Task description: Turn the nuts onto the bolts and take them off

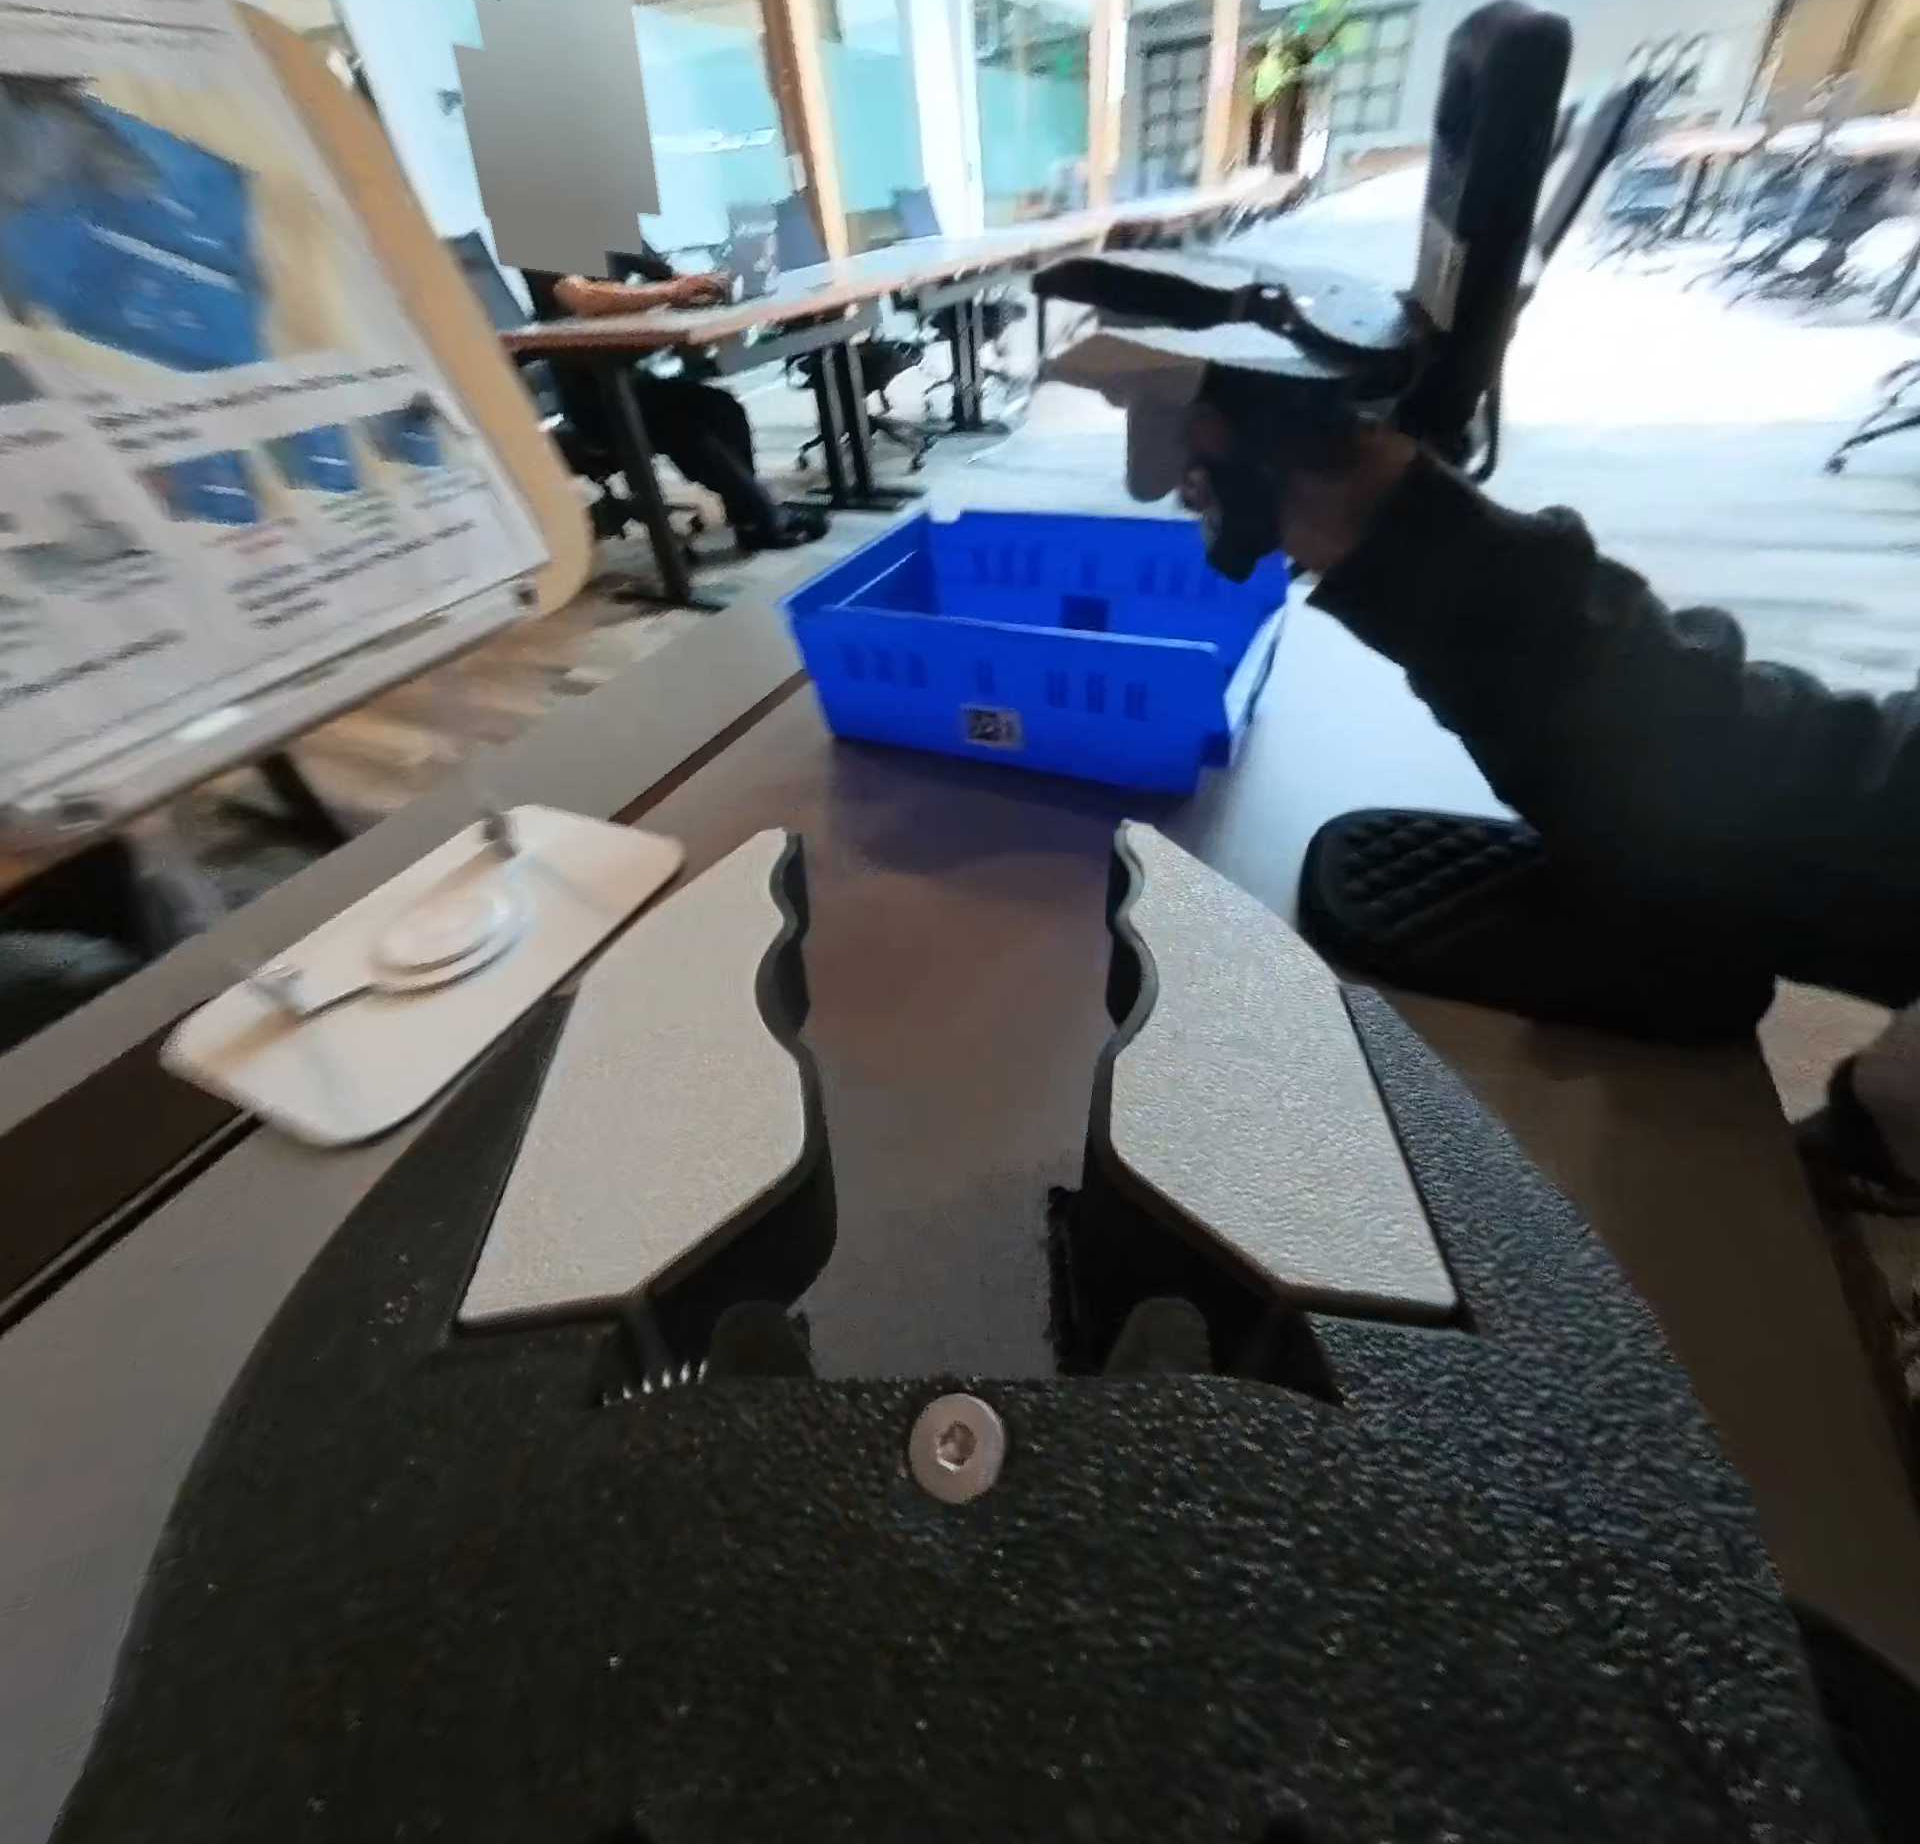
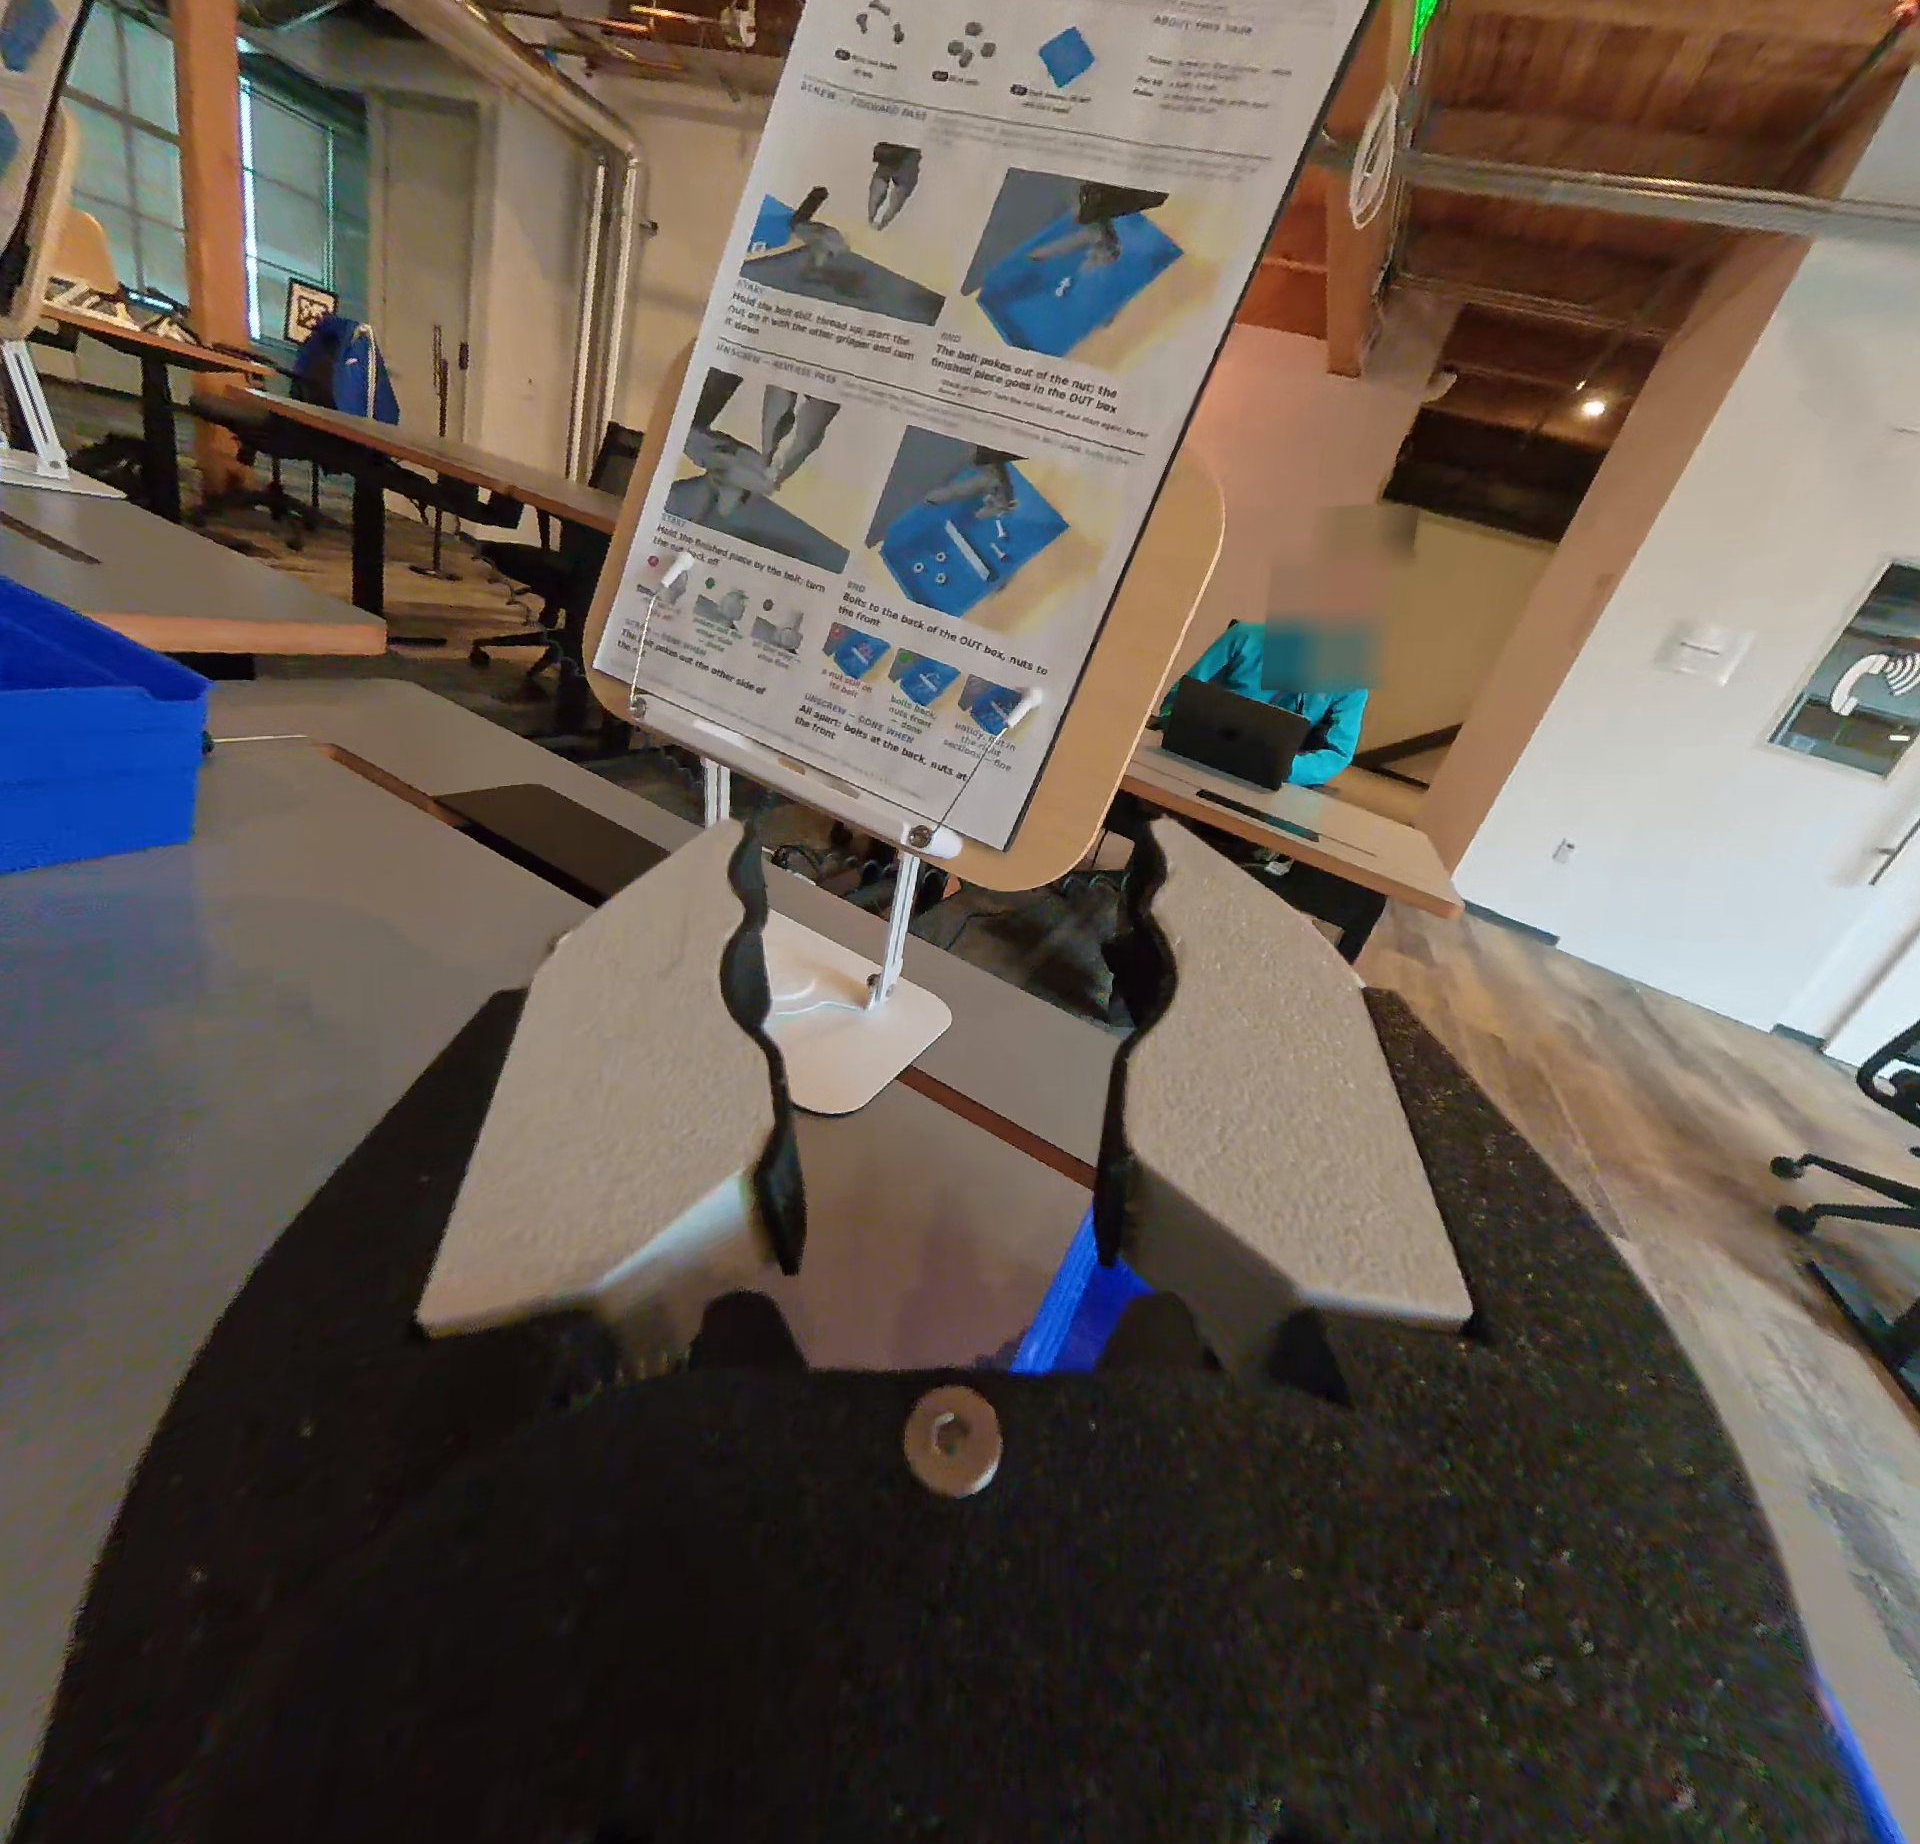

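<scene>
Left gripper (image 1: 951,849): fingers parted, nothing between them. Right gripper (image 2: 940,859): likewise parted, empty. One blue bin (image 1: 1023,641) ahead; one instruction sheet (image 2: 966,381) on stand.

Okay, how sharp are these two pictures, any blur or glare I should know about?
Left wrist view: instruction sheet and background smeared by motion blur, blue bin fairly sharp, bright washed-out floor at right. Right wrist view: mostly crisp, sheet sharp, wide-angle bending at the edges.
</scene>
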Motion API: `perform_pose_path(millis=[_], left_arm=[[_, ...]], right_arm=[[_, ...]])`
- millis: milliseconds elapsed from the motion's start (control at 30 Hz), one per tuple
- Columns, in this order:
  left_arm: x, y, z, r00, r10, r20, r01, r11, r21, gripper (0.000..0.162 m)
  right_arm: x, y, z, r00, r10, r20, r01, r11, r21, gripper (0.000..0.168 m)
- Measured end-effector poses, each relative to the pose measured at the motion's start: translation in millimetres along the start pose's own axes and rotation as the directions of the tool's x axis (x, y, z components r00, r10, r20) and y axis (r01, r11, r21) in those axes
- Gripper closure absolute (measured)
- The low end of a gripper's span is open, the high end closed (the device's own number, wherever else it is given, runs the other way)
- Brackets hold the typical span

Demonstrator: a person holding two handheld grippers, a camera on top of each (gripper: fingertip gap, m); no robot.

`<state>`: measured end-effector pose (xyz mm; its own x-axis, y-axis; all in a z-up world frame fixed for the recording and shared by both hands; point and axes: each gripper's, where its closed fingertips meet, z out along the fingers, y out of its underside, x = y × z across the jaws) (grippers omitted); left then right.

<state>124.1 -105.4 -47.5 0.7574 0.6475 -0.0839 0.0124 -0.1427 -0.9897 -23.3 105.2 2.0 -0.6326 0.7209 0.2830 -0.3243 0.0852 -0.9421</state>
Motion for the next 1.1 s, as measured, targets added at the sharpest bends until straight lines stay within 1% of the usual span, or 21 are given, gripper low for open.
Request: perform_pose_path(millis=[67,133,167,200,233,300,333,400,467,533,600,700,900,967,1033,1100], left_arm=[[-13.6,-5.4,-39.1,0.998,0.041,0.046,-0.037,0.996,-0.086,0.108],[-34.8,-1.8,-82.7,0.991,0.079,0.112,-0.053,0.974,-0.220,0.109],[-47.3,5.0,-106.1,0.984,0.098,0.146,-0.049,0.951,-0.306,0.112],[-61.5,15.9,-130.8,0.976,0.109,0.190,-0.023,0.914,-0.406,0.115],[-76.3,29.4,-156.3,0.963,0.119,0.243,0.021,0.862,-0.506,0.113],[-92.6,57.9,-201.3,0.949,0.093,0.302,0.134,0.747,-0.651,0.113],[-97.0,71.6,-218.9,0.943,0.070,0.324,0.187,0.693,-0.696,0.113],[-101.0,96.4,-241.3,0.939,0.033,0.343,0.251,0.616,-0.747,0.115],[-103.8,121.8,-256.2,0.940,0.024,0.341,0.275,0.538,-0.797,0.119],[-106.2,147.5,-270.9,0.944,0.023,0.329,0.285,0.442,-0.850,0.123],[-107.3,167.3,-280.4,0.945,-0.006,0.328,0.306,0.376,-0.875,0.126],[-109.6,183.1,-282.1,0.943,-0.053,0.329,0.326,0.351,-0.878,0.128],[-117.0,205.1,-281.9,0.943,-0.081,0.323,0.332,0.297,-0.895,0.127],[-117.9,210.5,-282.3,0.943,-0.087,0.320,0.331,0.281,-0.901,0.129],[-117.3,212.8,-280.5,0.945,-0.099,0.312,0.327,0.282,-0.902,0.133],[-116.8,214.6,-280.6,0.944,-0.107,0.312,0.330,0.273,-0.904,0.133]], right_arm=[[-1.9,1.1,0.5,1.000,0.000,0.010,0.000,1.000,-0.007,0.102],[-2.4,2.0,0.6,1.000,0.000,0.010,0.000,1.000,-0.012,0.102],[-2.8,2.9,0.6,1.000,0.000,0.010,0.000,1.000,-0.018,0.102],[-3.7,3.0,0.6,1.000,-0.001,0.014,0.001,1.000,-0.019,0.102],[-4.1,2.5,0.5,1.000,-0.003,0.015,0.003,1.000,-0.017,0.102],[-4.2,1.1,-0.3,1.000,-0.008,0.013,0.008,1.000,-0.014,0.102],[-4.3,0.4,-0.9,1.000,-0.012,0.014,0.012,1.000,-0.013,0.102],[-3.7,-0.2,-2.2,1.000,-0.011,0.014,0.011,1.000,-0.011,0.102],[-3.2,-1.7,-3.3,1.000,-0.005,0.014,0.005,1.000,-0.001,0.103],[-3.1,-3.3,-4.4,1.000,0.001,0.015,-0.001,1.000,0.007,0.103],[-2.7,-4.6,-5.0,1.000,-0.001,0.012,0.001,1.000,0.011,0.103],[-4.4,-5.1,-5.0,1.000,-0.004,0.018,0.004,1.000,0.012,0.103],[-5.7,-4.3,-4.3,1.000,-0.018,0.020,0.018,1.000,0.005,0.104],[-4.8,-4.6,-4.7,1.000,-0.014,0.018,0.013,1.000,0.007,0.104],[-4.2,-4.1,-4.7,1.000,-0.006,0.019,0.006,1.000,0.009,0.104],[-3.9,-3.1,-4.4,1.000,-0.004,0.019,0.004,1.000,0.007,0.104]])
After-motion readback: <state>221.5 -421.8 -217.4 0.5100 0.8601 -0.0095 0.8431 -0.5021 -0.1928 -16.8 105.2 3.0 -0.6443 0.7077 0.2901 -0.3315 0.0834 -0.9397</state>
